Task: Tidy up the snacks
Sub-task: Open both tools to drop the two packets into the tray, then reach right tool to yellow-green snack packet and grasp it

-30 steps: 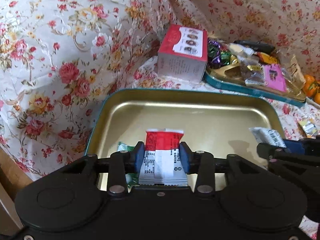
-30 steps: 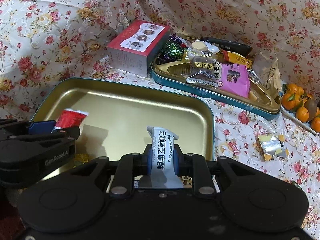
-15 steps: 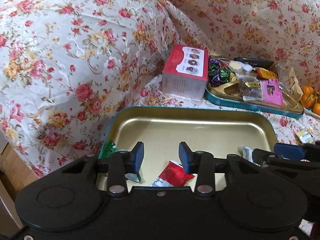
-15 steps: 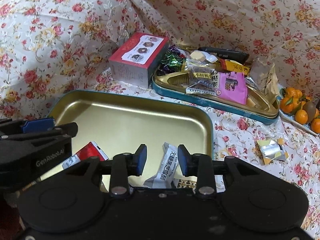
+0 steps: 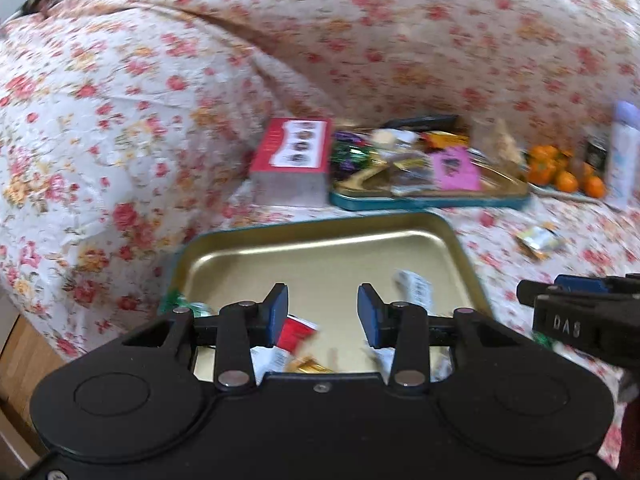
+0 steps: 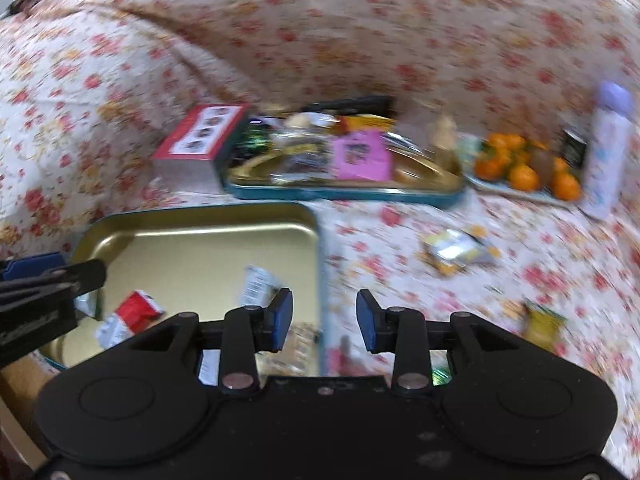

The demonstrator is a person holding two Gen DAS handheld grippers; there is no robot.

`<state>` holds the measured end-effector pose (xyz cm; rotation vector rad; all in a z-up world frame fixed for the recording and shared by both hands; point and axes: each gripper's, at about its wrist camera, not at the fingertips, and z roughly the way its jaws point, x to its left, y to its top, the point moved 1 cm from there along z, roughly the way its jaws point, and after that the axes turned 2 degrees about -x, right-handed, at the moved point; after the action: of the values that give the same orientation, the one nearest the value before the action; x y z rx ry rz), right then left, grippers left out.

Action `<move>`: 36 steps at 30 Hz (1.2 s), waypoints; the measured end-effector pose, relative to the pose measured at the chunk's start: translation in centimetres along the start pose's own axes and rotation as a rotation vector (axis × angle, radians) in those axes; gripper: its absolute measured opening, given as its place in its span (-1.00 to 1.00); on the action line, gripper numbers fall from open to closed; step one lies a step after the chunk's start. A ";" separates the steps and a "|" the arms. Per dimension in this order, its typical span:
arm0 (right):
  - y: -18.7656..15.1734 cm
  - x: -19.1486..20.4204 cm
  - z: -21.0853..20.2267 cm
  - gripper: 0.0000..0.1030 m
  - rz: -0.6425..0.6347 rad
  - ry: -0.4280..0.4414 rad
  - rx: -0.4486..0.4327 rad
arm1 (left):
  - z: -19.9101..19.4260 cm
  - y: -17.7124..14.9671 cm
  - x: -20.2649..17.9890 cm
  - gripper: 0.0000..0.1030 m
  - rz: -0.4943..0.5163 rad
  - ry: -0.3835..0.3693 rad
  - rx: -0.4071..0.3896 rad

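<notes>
The gold tray (image 5: 320,256) (image 6: 200,248) lies on the flowered cloth. A red-and-white packet (image 5: 298,330) (image 6: 138,310) and a white barcode packet (image 5: 414,286) (image 6: 258,284) rest loose in it among other small wrappers. My left gripper (image 5: 322,300) hovers open over the tray's near side, nothing between its blue pads. My right gripper (image 6: 324,304) stands open and empty above the tray's right rim and the cloth beside it. Each gripper shows at the edge of the other's view: the right gripper (image 5: 536,292), the left gripper (image 6: 80,272).
Behind stand a red box (image 5: 296,152) (image 6: 200,136) and a teal tin (image 5: 432,200) (image 6: 344,194) full of snacks. Oranges (image 6: 524,168) and a white bottle (image 6: 608,152) sit far right. Loose wrappers (image 6: 456,250) and a yellow-green packet (image 6: 542,320) lie on the cloth. Both views are motion-blurred.
Both grippers opened and dropped their packets into the gold tray. Both then pulled back from it, and the right one swung rightward over the tray's rim.
</notes>
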<state>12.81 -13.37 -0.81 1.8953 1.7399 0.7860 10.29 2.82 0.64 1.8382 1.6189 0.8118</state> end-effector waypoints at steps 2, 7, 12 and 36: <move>-1.0 -2.1 -0.5 -0.29 0.042 -0.029 0.002 | -0.5 -0.4 -1.2 -0.06 0.026 -0.028 -0.004; -3.7 -7.3 -1.8 -0.28 0.144 -0.130 -0.001 | -1.5 -1.5 -4.7 -0.06 0.079 -0.111 -0.010; -6.4 -11.5 -2.4 -0.26 0.233 -0.212 0.000 | -1.8 -2.9 -8.2 -0.06 0.123 -0.193 -0.002; -5.2 -15.0 0.8 0.12 0.302 -0.136 -0.085 | 2.0 -7.7 -15.0 -0.06 0.236 -0.200 0.045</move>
<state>8.87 -27.71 -6.51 2.1278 1.3370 0.8018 5.35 -11.21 -7.61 2.0971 1.3230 0.6679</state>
